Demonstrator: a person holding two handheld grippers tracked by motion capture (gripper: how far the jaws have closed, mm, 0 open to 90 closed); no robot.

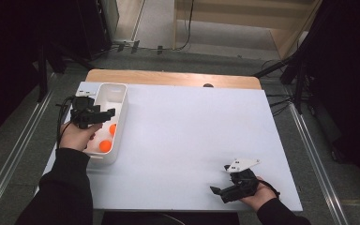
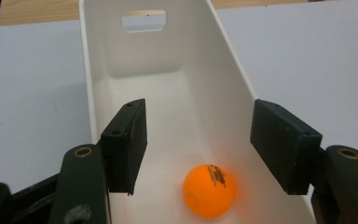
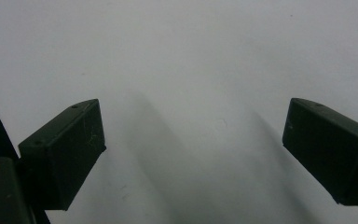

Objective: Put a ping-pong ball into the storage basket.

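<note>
Your left gripper [image 2: 200, 140] hangs wide open, empty, over white bin [image 1: 118, 96] w/ orange ball [image 2: 209, 190] inside; ball prob. light, slippery, so grip at its widest part

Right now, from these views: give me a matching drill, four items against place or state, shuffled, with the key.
Items
1. left tool
2. right tool
3. orange ball
4. white bin

Places or states
A. lies inside the bin
B. open, over the bin's near end
C. open, over bare white table near the front right
D. stands at the table's left side

Pairs: 1-B, 2-C, 3-A, 4-D
</note>
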